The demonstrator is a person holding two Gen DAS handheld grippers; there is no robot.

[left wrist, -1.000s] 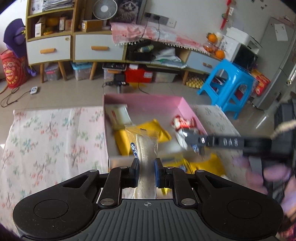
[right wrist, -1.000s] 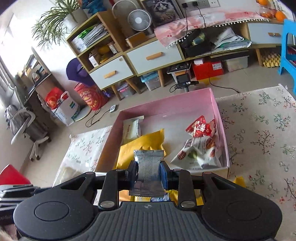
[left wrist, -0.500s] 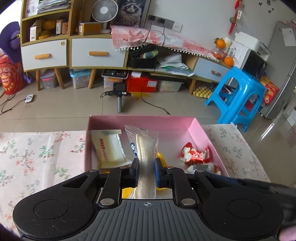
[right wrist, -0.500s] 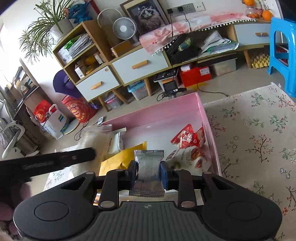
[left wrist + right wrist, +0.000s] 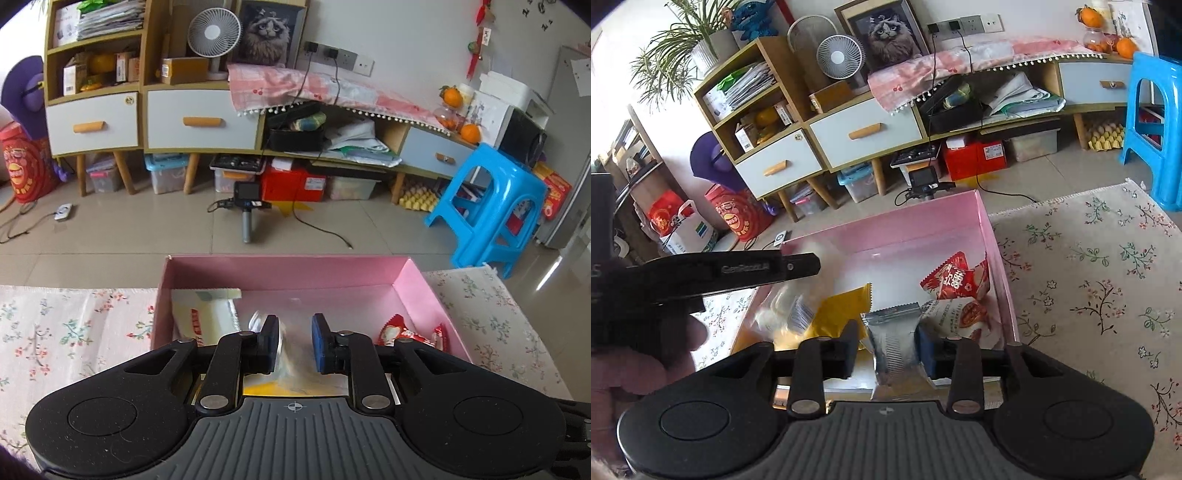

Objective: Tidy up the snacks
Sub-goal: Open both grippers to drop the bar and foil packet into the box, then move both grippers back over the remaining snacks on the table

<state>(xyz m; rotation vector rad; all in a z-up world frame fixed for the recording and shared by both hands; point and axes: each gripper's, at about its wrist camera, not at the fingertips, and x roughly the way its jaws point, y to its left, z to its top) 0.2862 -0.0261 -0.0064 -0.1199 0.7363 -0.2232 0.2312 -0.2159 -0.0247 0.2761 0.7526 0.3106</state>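
Note:
The pink box (image 5: 288, 271) lies on the floral cloth and holds snack packets. Over it my left gripper (image 5: 295, 332) has its jaws opening, and the long clear packet (image 5: 286, 350) is a blur dropping free between the pads. The right wrist view shows that gripper (image 5: 807, 265) from the side, with the falling packet (image 5: 790, 312) under it. My right gripper (image 5: 886, 350) is also opening. The silver packet (image 5: 894, 339) stands loose between its jaws, leaning on the right pad (image 5: 925, 350), clear of the left one. A yellow packet (image 5: 842, 314) lies below.
In the box lie a white packet (image 5: 207, 317) at the left and red packets (image 5: 955, 280) and a white-and-red one (image 5: 960, 314) at the right. The floral cloth (image 5: 1089, 277) spreads both sides. A blue stool (image 5: 487, 206) and cabinets (image 5: 199, 118) stand beyond.
The left gripper moved over the box and its jaws parted, letting the clear packet slip down. The right jaws parted too, so the silver packet is no longer pinched.

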